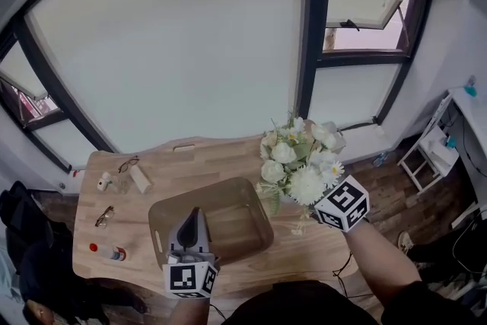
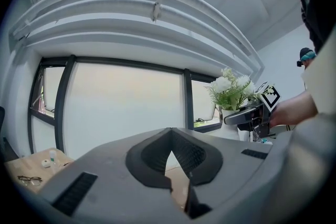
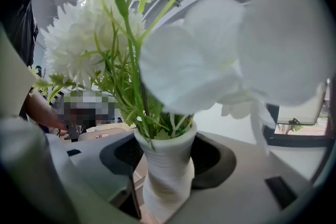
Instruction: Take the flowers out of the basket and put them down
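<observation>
In the head view my right tongs hold the flowers up clear of the basket, just off its far right corner and above bare bench. They are out but not yet set down. The blooms hide the tips and whatever they grip. My left tongs hang over the basket's near left side, pointing in, I'd guess to steady it. I cannot tell whether they touch it.

In the left gripper view those tips are pressed together with nothing between them. A brown sliver shows through the gap below, which could be basket or bench.

In the right gripper view the tongs are clenched on a ribbed white vase at its narrow waist, keeping it upright. Gripping there spares the stems and petals. The vase's foot is cut off, and blurred blooms block any view of a landing spot.
</observation>
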### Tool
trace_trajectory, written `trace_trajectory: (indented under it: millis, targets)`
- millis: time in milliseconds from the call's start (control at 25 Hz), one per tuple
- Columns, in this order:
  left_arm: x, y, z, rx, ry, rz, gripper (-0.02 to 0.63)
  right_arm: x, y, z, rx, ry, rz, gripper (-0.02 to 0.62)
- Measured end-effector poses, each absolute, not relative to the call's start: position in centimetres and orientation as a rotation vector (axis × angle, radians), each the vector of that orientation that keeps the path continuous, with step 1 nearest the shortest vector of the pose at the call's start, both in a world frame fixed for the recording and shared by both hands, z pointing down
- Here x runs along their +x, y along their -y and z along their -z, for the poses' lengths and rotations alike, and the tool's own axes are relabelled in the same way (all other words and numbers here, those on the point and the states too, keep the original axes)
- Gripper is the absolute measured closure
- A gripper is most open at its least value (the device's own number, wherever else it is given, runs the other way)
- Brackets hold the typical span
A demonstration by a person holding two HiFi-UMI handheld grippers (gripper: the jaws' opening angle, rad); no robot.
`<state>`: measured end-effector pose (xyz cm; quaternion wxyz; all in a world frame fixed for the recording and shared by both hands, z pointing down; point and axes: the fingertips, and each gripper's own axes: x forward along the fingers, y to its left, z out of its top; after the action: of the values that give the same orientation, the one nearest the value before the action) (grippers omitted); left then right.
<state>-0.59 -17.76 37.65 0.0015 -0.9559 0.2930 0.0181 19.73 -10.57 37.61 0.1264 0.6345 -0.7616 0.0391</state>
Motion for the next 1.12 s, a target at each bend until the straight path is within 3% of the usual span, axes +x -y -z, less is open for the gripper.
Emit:
trace_trajectory:
  millis: [1120]
  targets:
    - [12.6,14.9,-38.3,-3.081,-0.548,-0.032,0.604,28.7,3.4,-42.0,2.087,2.017,-0.178,0.318]
